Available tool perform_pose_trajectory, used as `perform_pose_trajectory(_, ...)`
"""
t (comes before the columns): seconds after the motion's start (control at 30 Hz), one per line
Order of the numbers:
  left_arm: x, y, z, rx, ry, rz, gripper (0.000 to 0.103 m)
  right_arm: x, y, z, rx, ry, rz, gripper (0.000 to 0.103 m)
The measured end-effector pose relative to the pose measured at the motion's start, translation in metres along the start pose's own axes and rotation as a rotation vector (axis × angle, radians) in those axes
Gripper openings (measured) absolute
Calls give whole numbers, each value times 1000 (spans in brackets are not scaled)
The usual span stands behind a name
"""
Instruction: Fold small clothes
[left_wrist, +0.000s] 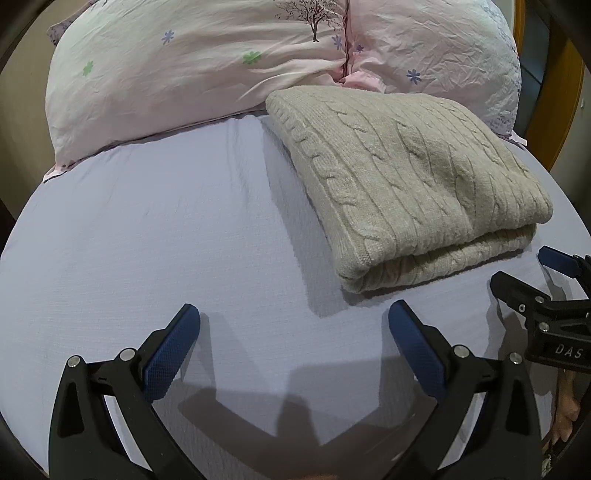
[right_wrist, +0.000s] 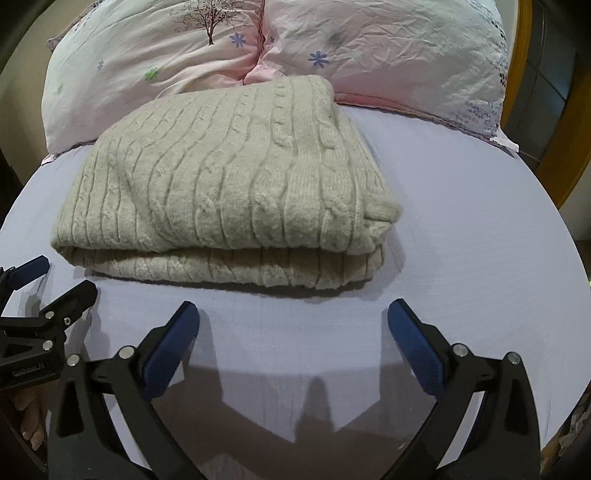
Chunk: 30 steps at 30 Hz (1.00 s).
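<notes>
A beige cable-knit sweater (left_wrist: 406, 181) lies folded in a thick rectangle on the lavender bed sheet (left_wrist: 166, 240), its folded edge toward me. It also shows in the right wrist view (right_wrist: 229, 184). My left gripper (left_wrist: 293, 314) is open and empty, hovering over bare sheet to the left of and nearer than the sweater. My right gripper (right_wrist: 293, 312) is open and empty, just in front of the sweater's near edge. Each gripper shows at the edge of the other's view: the right gripper (left_wrist: 524, 273) and the left gripper (right_wrist: 62, 277).
Two pink flowered pillows (left_wrist: 192, 66) (right_wrist: 388, 51) lie behind the sweater at the head of the bed. A wooden frame (right_wrist: 539, 110) stands at the far right. The lavender sheet (right_wrist: 461, 240) extends around the sweater.
</notes>
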<state>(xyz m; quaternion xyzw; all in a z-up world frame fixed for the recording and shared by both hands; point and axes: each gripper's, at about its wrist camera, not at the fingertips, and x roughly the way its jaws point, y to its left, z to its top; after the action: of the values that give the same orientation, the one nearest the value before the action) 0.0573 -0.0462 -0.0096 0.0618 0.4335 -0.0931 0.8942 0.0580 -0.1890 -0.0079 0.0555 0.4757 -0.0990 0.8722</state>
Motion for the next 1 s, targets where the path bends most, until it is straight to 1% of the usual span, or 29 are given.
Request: perform_pose_trajectory(1.0,1,0,-1,0,-1,0,102,0,0,1,-1,1,0,101)
